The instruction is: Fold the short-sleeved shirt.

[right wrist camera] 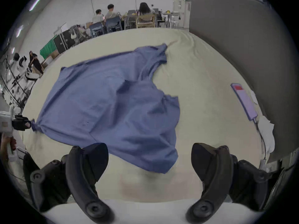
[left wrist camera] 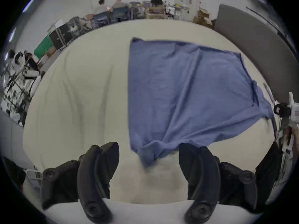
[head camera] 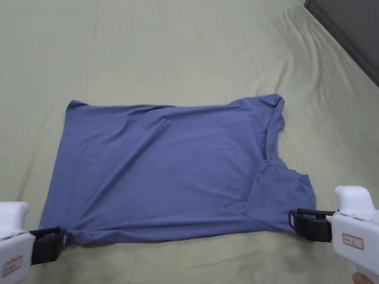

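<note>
A blue short-sleeved shirt (head camera: 170, 170) lies spread on the pale green bed sheet (head camera: 185, 48), hem to the left and collar to the right. Its near sleeve (head camera: 285, 199) points toward me at the lower right. My left gripper (head camera: 62, 237) sits at the near hem corner; in the left gripper view (left wrist camera: 148, 156) its jaws stand wide apart with that corner (left wrist camera: 147, 154) lying between them. My right gripper (head camera: 292, 223) is at the near sleeve's edge; in the right gripper view (right wrist camera: 149, 159) it is open, the sleeve cloth (right wrist camera: 153, 150) reaching in between the jaws.
A phone (right wrist camera: 244, 101) on a cable lies on the sheet to the right, beside some white cloth (right wrist camera: 265, 127). A grey padded panel (right wrist camera: 234, 49) borders the bed's right side. People sit at tables (right wrist camera: 111, 15) far beyond the bed.
</note>
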Available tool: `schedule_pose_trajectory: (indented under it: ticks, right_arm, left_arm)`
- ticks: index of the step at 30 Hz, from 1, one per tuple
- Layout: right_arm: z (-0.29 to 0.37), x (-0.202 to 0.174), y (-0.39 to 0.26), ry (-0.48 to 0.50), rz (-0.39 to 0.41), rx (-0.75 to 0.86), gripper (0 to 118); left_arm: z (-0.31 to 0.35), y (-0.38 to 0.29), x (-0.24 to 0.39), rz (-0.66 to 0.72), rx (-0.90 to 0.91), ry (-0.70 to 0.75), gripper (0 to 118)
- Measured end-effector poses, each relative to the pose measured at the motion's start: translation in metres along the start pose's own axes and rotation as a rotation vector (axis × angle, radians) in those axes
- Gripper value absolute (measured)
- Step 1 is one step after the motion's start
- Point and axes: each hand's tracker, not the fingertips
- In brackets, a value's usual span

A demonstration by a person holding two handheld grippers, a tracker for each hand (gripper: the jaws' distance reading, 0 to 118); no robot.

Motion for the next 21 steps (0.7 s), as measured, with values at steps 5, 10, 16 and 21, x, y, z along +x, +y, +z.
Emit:
schedule_pose_trajectory:
  ticks: [5, 10, 16, 21]
  right_arm:
    - [0.054, -0.015, 0.004, 0.049, -0.034, 0.168, 94]
    - [0.063, -0.03, -0.01, 0.059, -0.04, 0.204, 3]
    - [0.052, -0.033, -0.01, 0.097, -0.037, 0.145, 3]
    - [0.046, -0.037, -0.007, 0.113, -0.023, 0.123, 3]
  left_arm:
    - [0.093, -0.015, 0.013, 0.019, 0.228, 0.035, 78]
    - [0.095, -0.025, 0.013, 0.096, 0.239, 0.034, 0]
    - [0.061, -0.01, 0.015, 0.12, 0.151, 0.003, 9]
    - [-0.009, 0.008, 0.008, 0.116, 0.0, -0.063, 96]
